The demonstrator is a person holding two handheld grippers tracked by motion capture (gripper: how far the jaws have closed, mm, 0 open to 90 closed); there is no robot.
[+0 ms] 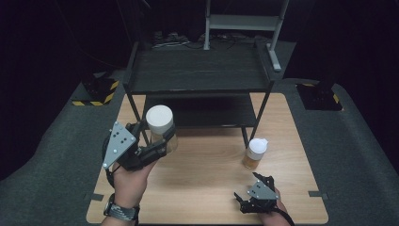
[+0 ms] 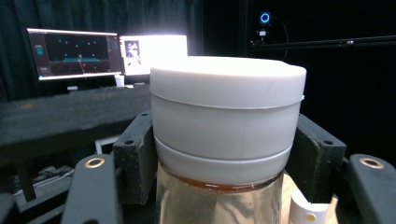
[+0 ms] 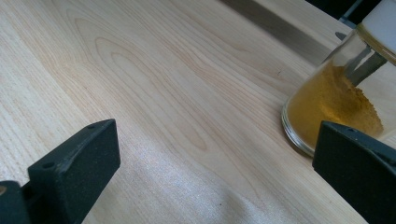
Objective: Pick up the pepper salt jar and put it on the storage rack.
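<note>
My left gripper (image 1: 162, 141) is shut on a glass jar (image 1: 162, 129) with a broad white lid, held above the left half of the wooden table (image 1: 202, 188). In the left gripper view the jar (image 2: 224, 140) sits between both black pads (image 2: 135, 154), which press its sides just below the lid. A second, smaller jar (image 1: 255, 154) with yellow-orange powder and a white cap stands on the table at the right. My right gripper (image 1: 249, 190) rests low near the front right edge, open, with bare wood between its jaws. The powder jar (image 3: 336, 102) stands just beyond its right jaw.
A dark two-tier metal shelf rack (image 1: 200, 80) stands on the table's far half, its front legs close to the lifted jar. Grey carpet surrounds the table. Monitors (image 2: 74, 53) glow far behind in the left gripper view.
</note>
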